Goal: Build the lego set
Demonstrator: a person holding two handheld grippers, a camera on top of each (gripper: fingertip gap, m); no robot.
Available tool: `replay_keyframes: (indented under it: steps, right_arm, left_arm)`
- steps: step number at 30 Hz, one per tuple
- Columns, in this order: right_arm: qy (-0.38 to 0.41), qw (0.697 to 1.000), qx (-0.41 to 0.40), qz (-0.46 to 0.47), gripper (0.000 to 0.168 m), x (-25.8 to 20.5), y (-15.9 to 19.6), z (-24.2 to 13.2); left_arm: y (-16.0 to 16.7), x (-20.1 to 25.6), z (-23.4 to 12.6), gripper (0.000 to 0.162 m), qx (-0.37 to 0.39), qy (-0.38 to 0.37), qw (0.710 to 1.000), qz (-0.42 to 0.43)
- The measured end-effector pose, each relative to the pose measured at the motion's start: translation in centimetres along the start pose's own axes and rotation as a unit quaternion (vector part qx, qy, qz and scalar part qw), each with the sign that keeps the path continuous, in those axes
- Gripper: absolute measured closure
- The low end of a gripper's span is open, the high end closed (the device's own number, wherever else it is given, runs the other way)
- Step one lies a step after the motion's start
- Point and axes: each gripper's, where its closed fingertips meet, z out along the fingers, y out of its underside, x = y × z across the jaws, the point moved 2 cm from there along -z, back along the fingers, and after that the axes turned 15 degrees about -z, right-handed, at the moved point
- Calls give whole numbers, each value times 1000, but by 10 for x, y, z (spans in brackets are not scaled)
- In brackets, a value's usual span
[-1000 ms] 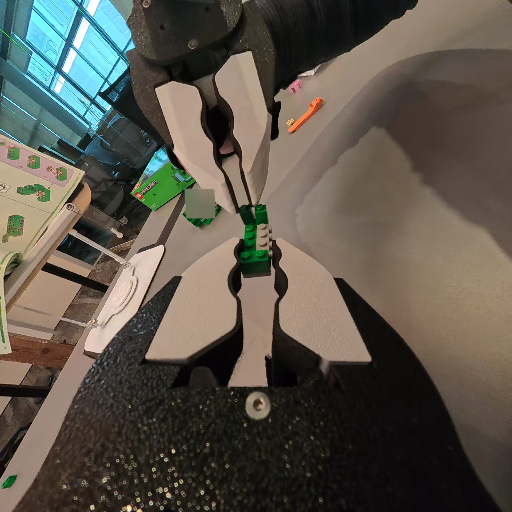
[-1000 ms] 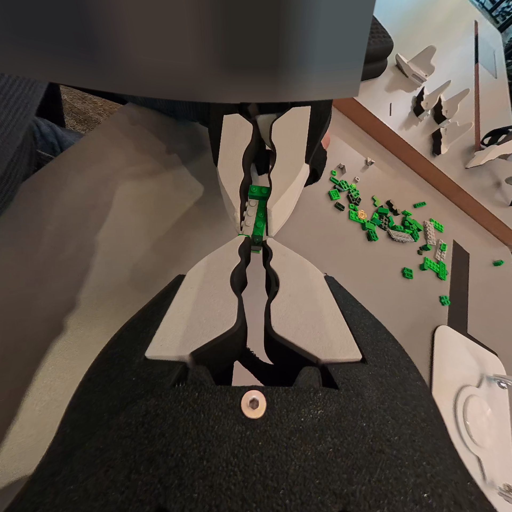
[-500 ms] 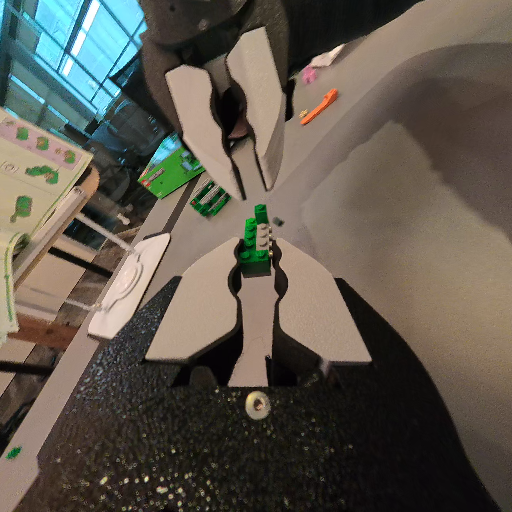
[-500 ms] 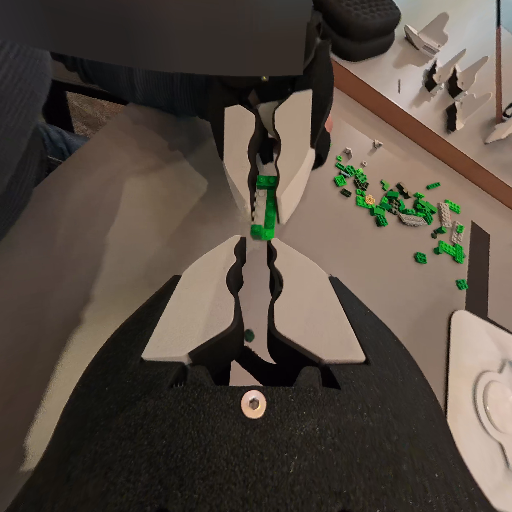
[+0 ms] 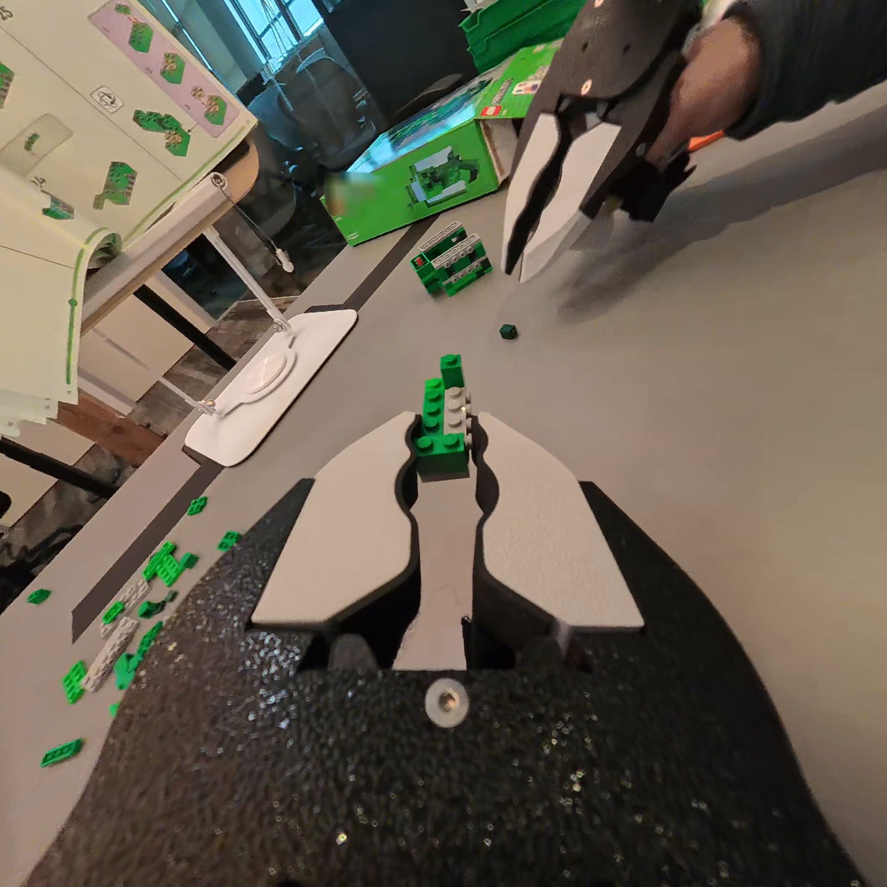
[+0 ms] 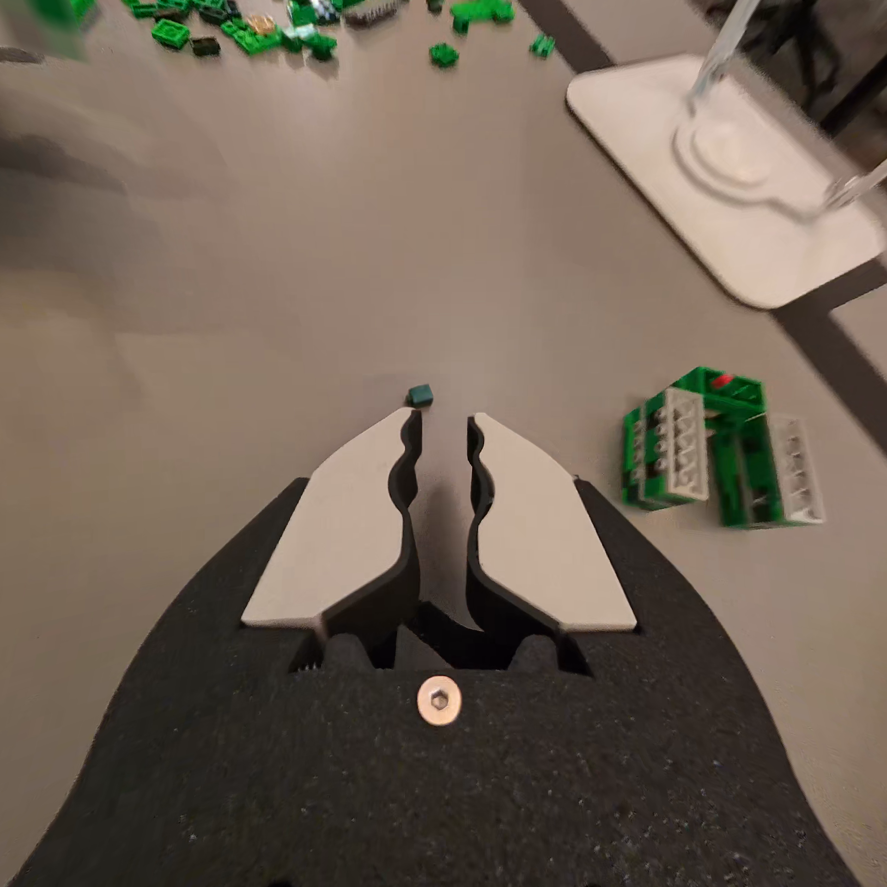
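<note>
My left gripper [image 5: 444,422] is shut on a small green and grey lego assembly [image 5: 445,422], held above the grey table. A small dark green brick [image 5: 508,331] lies loose on the table ahead of it. My right gripper [image 6: 444,415] is open and empty, its tips just short of that dark green brick [image 6: 420,395]. The right gripper also shows in the left wrist view [image 5: 521,269] at the upper right, held by a hand. A larger green and grey built block [image 5: 451,266] lies on the table; it also shows in the right wrist view [image 6: 710,451], right of my right gripper.
A pile of loose green and grey bricks [image 6: 269,29] lies at the far edge, and also shows in the left wrist view [image 5: 129,619]. A white stand base [image 6: 720,192] holds an instruction booklet [image 5: 86,144]. A green set box [image 5: 422,177] sits behind the built block. One gripper's finger ends stand about 15 centimeters off the other's.
My right gripper let go, pulled away from the held assembly and swung down toward the table. The small dark green brick fell and now lies on the table. My left gripper keeps its hold.
</note>
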Motion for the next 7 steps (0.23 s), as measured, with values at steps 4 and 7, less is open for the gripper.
replay_keyframes:
  steps: [4,7]
  right_arm:
    - [-28,1000,-1,7,150,-3,7,11]
    - [-56,997,4,-60,149,-5,5,18]
  left_arm:
    - [5,5,5,143,-11,19,1000,-4]
    - [6,14,6,143,-10,48,999,-1]
